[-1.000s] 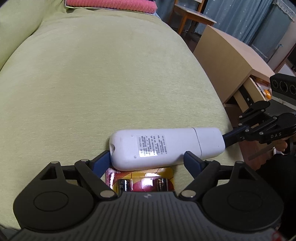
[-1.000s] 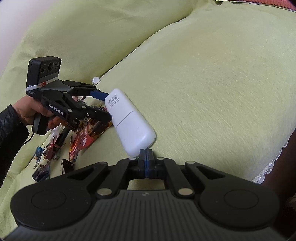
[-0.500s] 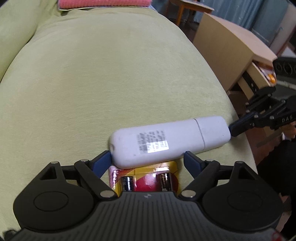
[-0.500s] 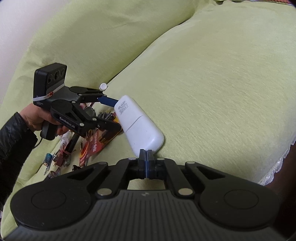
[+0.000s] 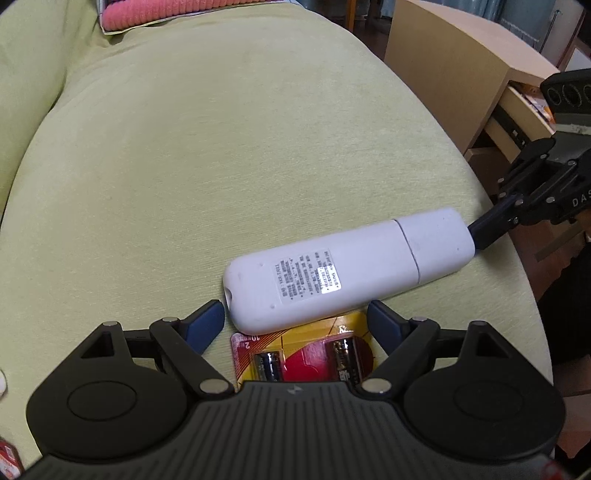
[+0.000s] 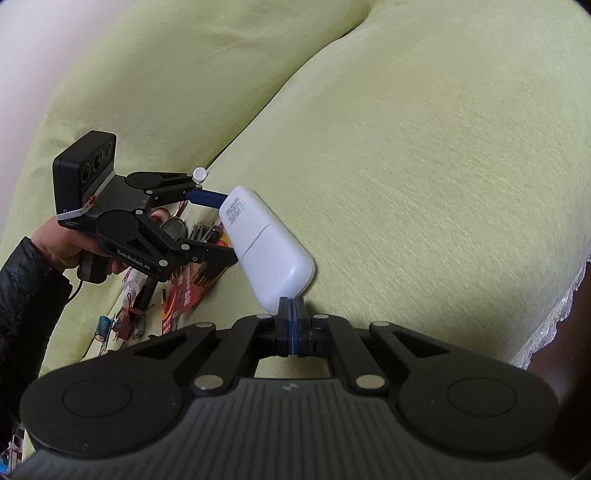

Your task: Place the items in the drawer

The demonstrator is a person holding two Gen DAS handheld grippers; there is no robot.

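Observation:
A white remote (image 5: pixel 343 273) lies label-up and slanted on the green sofa cushion (image 5: pixel 221 147), partly over a red and yellow battery pack (image 5: pixel 306 354). My left gripper (image 5: pixel 295 319) is open, its blue-tipped fingers either side of the remote's near end and apart from it. My right gripper (image 5: pixel 487 230) is shut, its tips against the remote's far end. In the right wrist view the shut right gripper (image 6: pixel 291 306) touches the remote (image 6: pixel 266 247), and the left gripper (image 6: pixel 221 229), held by a hand, stands open around its other end. An open drawer (image 5: pixel 517 122) shows in the wooden cabinet at right.
The wooden cabinet (image 5: pixel 454 74) stands beside the sofa's right edge. A pink cushion (image 5: pixel 166 11) lies at the far end. Several small electronic parts (image 6: pixel 122 325) and another red pack (image 6: pixel 184 295) lie scattered behind the left gripper. A small white cap (image 6: pixel 199 172) sits near the backrest.
The remote has turned: its far end swung away with the shut right gripper against it. The left gripper stayed open around the near end, and more of the battery pack shows.

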